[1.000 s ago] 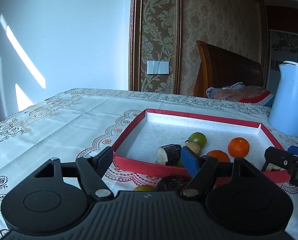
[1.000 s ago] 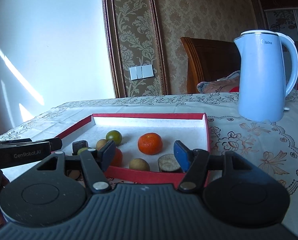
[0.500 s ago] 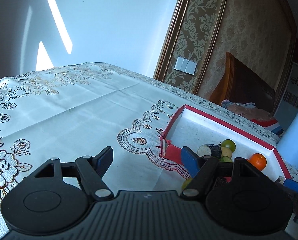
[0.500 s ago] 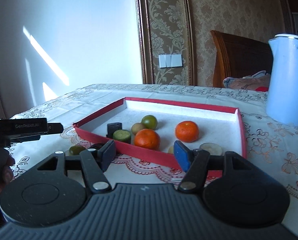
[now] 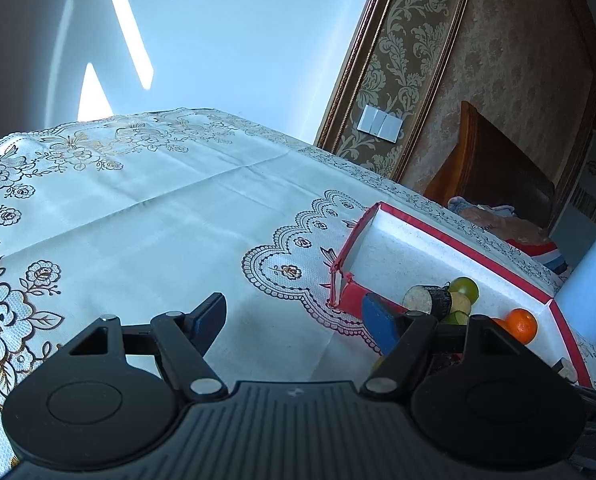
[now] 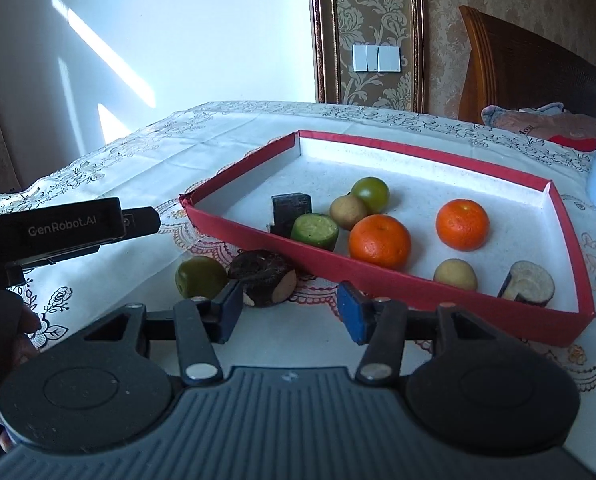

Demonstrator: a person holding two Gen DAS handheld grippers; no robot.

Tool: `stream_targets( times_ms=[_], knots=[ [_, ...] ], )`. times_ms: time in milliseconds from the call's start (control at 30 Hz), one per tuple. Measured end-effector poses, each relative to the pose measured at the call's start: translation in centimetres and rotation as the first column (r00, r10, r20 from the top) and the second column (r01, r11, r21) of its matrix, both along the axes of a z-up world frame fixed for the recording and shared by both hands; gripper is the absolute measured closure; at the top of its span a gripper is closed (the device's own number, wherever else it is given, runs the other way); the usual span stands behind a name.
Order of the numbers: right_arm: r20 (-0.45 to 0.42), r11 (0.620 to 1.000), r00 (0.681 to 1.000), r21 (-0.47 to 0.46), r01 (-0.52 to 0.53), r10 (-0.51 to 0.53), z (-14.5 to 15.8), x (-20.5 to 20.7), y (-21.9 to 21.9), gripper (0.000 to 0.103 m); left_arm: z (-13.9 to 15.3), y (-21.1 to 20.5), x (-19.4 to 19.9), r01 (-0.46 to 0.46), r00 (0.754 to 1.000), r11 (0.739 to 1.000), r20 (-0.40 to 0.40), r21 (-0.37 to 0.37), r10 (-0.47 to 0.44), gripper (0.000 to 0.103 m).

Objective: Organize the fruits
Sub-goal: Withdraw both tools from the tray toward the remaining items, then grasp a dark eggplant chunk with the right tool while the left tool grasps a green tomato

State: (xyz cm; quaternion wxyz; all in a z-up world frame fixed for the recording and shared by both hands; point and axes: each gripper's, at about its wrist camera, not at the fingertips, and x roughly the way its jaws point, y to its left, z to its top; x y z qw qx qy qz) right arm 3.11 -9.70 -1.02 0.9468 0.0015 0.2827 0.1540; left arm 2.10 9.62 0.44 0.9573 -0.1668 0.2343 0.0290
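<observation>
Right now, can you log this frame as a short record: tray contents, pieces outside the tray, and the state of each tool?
container: red tray on lace tablecloth
inside tray: two oranges, green round fruit, other small pieces
outside tray: green fruit and dark brown piece, side by side near the tray's front wall
right tool: jaws just been closing, nothing between them
left tool: open, empty, over bare cloth

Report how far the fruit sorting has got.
Mostly done: two oranges, a green fruit and several other pieces lie in the red tray. In hand: nothing; the right gripper, jaws just closing, is empty, and the left gripper is open over the cloth. Left: the green piece and dark piece outside the tray's near wall.
</observation>
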Motion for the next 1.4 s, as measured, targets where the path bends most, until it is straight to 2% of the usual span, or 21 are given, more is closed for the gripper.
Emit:
stream_targets(
  times_ms=[367, 433, 600, 833, 1033, 1067, 1233, 1333, 1400],
  knots=[
    [-0.035, 1.0, 0.999, 0.015, -0.021, 0.021, -0.6, 2.1, 1.3, 0.052, -0.1, 0.0, 0.2, 0.004, 1.0, 1.0, -0.008, -0.006, -0.004, 0.028],
    [-0.039, 0.999, 0.999, 0.011, -0.035, 0.036, -0.7, 2.4, 1.6, 0.064, -0.1, 0.0, 0.2, 0.006, 1.0, 1.0, -0.009, -0.008, -0.006, 0.028],
    [-0.04, 0.999, 0.998, 0.002, -0.042, 0.042, -0.7, 2.3, 2.0, 0.065, -0.1, 0.1, 0.2, 0.003, 1.0, 1.0, -0.013, -0.009, -0.003, 0.028],
    [-0.023, 0.998, 0.999, 0.061, -0.03, 0.031, 0.2, 0.6, -0.2, 0.068, -0.2, 0.0, 0.3, 0.009, 1.0, 1.0, -0.021, -0.008, -0.01, 0.028],
    [0.009, 0.995, 1.0, 0.095, 0.022, -0.023, 0.4, -2.6, -3.7, 0.069, 0.1, -1.0, -0.1, 0.069, 0.998, 0.997, -0.008, 0.038, -0.069, 0.026],
    [0.013, 0.995, 0.999, 0.093, 0.035, -0.037, 0.4, -3.1, -4.3, 0.069, 0.1, -1.4, -0.1, 0.084, 0.996, 0.995, -0.008, 0.054, -0.084, 0.023],
    [-0.002, 0.993, 0.997, 0.086, 0.077, -0.077, 0.1, -4.3, -6.4, 0.069, 0.2, -2.9, 0.1, 0.121, 0.992, 0.983, -0.033, 0.136, -0.118, 0.022],
    [-0.02, 0.994, 0.997, 0.08, 0.077, -0.075, -0.2, -4.4, -6.9, 0.069, 0.1, -3.4, 0.4, 0.146, 0.989, 0.977, -0.059, 0.158, -0.138, 0.022],
    [-0.041, 0.996, 0.997, 0.066, 0.068, -0.065, -0.5, -4.4, -6.9, 0.069, 0.0, -3.7, 0.5, 0.167, 0.985, 0.972, -0.066, 0.169, -0.157, 0.018]
  ],
)
